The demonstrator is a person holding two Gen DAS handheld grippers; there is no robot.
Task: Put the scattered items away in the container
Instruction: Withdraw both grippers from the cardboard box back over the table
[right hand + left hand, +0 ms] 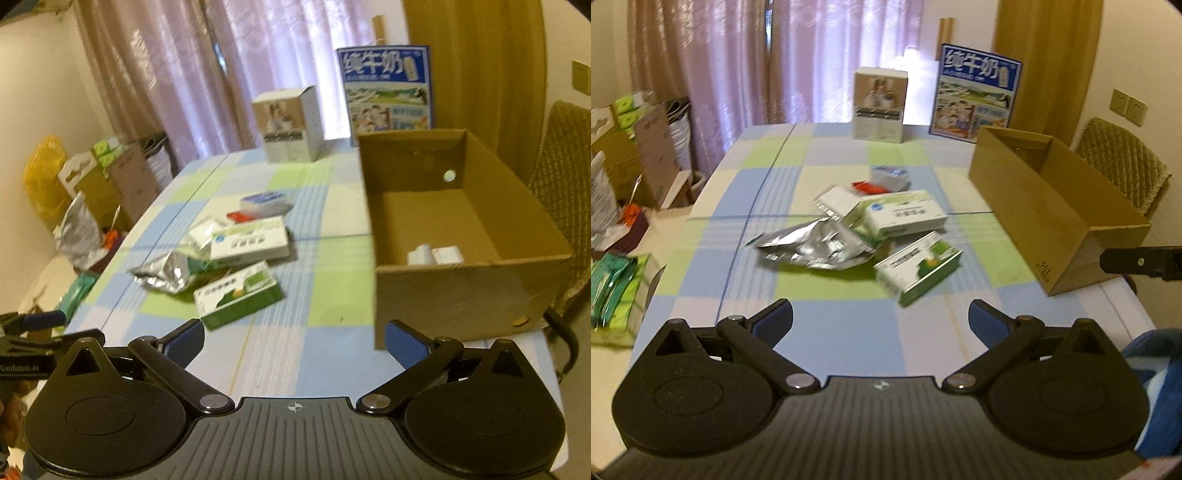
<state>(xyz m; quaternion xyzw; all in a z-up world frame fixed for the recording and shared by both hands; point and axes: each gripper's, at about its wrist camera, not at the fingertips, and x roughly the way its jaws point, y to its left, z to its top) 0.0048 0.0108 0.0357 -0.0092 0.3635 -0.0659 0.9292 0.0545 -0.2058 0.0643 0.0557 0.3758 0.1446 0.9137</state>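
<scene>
A white carton (880, 104) with a photo on its front stands upright at the far edge of the tabletop (827, 317), which is covered in a blue, green and cream check. Near it, toward the far right corner, a blue milk box (977, 90) stands upright. Pinkish curtains (746, 62) hang behind. A quilted chair (1123, 162) sits past the tabletop's right edge; cardboard boxes (652, 147) crowd the left.

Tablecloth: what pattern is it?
Blue, green and cream checks on the tablecloth; clearest in the left wrist view.
</scene>
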